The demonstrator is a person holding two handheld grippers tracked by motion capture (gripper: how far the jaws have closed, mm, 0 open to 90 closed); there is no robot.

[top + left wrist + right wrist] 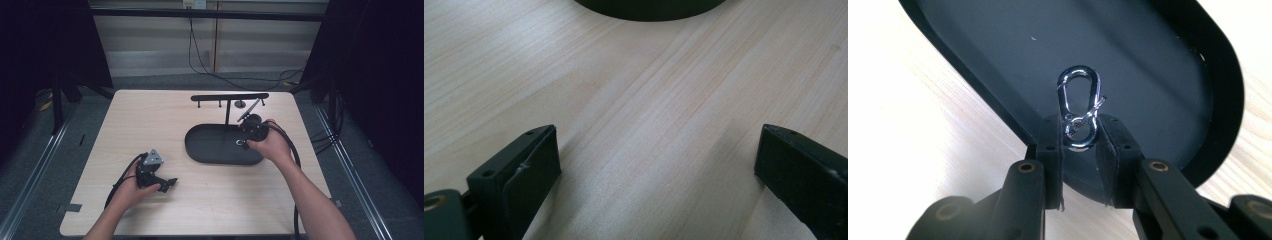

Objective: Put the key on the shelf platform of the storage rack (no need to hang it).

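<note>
A small silver figure-eight snap clip (1079, 107) hangs over the floor of a black oval tray (1148, 65). My right gripper (1079, 131) is shut on the clip's lower loop, and its upper loop sticks out beyond the fingertips. In the high view the right gripper (246, 140) is over the tray's (210, 145) right end, with the clip (240, 143) a bright spot at its tip. My left gripper (170, 184) rests low on the table at the front left, away from the tray. Its jaws stand wide open over bare wood (656, 160) with nothing between them.
A black T-shaped rack (230, 97) with short pegs under its bar stands behind the tray. The tray's dark rim (649, 7) shows ahead of the left gripper. Pale wooden tabletop (150, 125) lies all around; cables run on the floor beyond the far edge.
</note>
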